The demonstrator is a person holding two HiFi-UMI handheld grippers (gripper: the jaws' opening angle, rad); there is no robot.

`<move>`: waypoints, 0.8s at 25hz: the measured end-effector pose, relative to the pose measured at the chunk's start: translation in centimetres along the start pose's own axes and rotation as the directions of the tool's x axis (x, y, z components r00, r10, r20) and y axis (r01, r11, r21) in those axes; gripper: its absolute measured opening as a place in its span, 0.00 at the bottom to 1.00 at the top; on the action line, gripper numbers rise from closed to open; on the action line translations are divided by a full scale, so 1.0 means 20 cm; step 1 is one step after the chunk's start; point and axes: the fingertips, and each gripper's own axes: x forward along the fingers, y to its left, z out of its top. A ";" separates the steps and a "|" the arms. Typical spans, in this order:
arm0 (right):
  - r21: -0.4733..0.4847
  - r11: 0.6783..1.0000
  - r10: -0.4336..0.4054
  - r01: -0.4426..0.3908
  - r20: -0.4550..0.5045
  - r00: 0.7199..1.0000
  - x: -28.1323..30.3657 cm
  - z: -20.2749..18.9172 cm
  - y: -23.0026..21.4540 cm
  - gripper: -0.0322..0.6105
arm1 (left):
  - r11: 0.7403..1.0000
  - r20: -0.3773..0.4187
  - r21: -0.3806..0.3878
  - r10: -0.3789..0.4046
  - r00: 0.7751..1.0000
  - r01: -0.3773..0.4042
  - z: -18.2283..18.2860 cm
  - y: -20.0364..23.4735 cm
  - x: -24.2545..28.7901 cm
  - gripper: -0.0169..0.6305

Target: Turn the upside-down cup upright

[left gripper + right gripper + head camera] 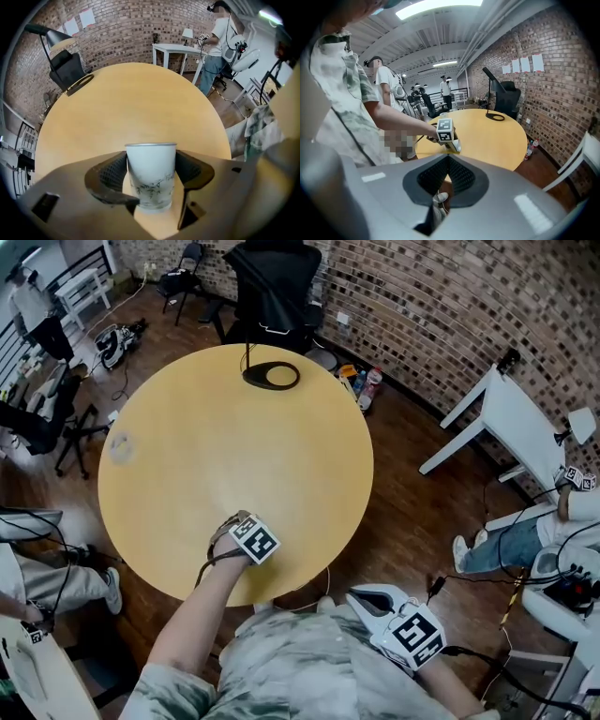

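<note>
A white paper cup [151, 174] with a bamboo print stands mouth-up on the round yellow table [131, 108], near its front edge. My left gripper [150, 168] points steeply down over it. Its jaws are open, one on each side of the cup, and the black pads [110, 173] sit close beside the cup wall. In the head view the left gripper's marker cube [254, 539] hides the cup. My right gripper [449, 161] is shut with nothing in it and hangs off the table by the person's body [375, 601].
A black desk-lamp base [272, 376] stands at the table's far edge, with a black chair [274, 287] behind it. A white side table [520, 423] is to the right. Other people stand and sit around the room, and cables lie on the wooden floor.
</note>
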 end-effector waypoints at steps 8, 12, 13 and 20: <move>0.001 1.000 0.003 -0.003 -0.014 1.000 -0.04 -0.04 -0.05 0.05 | 0.991 0.396 -0.134 0.028 0.918 0.027 0.23 0.02 -0.17 0.50; -0.017 1.000 0.008 -0.009 -0.038 0.999 -0.03 -0.04 -0.04 0.05 | 0.980 0.577 -0.191 0.067 0.814 0.056 0.27 0.04 -0.22 0.50; -0.021 1.000 0.008 -0.009 -0.046 0.999 -0.02 -0.04 -0.04 0.05 | 0.979 0.608 -0.197 0.079 0.790 0.054 0.27 0.04 -0.22 0.50; -0.056 0.998 0.008 -0.015 -0.123 0.992 -0.02 -0.04 -0.05 0.05 | 0.967 0.753 -0.245 0.147 0.642 0.065 0.28 0.06 -0.23 0.50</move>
